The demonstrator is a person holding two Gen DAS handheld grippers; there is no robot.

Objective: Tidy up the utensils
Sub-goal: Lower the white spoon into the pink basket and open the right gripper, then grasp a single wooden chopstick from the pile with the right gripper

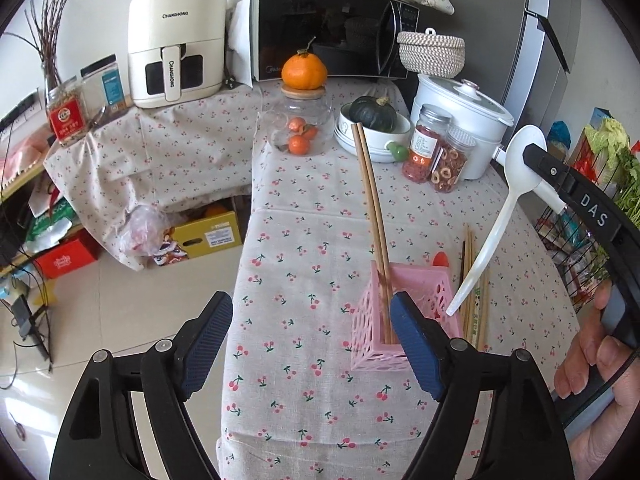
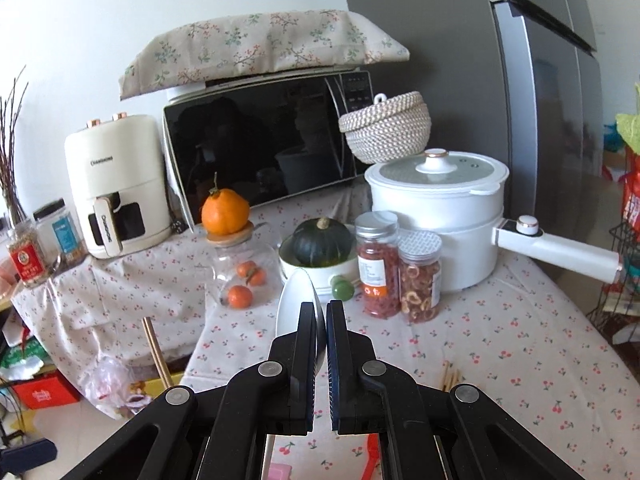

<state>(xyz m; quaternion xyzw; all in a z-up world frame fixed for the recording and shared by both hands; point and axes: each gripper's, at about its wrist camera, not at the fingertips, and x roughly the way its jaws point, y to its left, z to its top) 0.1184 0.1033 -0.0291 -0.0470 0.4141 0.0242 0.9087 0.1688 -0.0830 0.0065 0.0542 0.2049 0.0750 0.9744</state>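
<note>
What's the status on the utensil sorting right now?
Left gripper open, empty. Right gripper shut on white spoon. Two chopsticks standing in pink basket; loose chopsticks on tablecloth beside it. Nothing blocking.

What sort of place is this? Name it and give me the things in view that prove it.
Most likely a home kitchen or dining corner. A microwave and an air fryer stand at the back, a white electric pot sits on the cherry-print tablecloth, and a tall grey fridge stands beside them.
</note>
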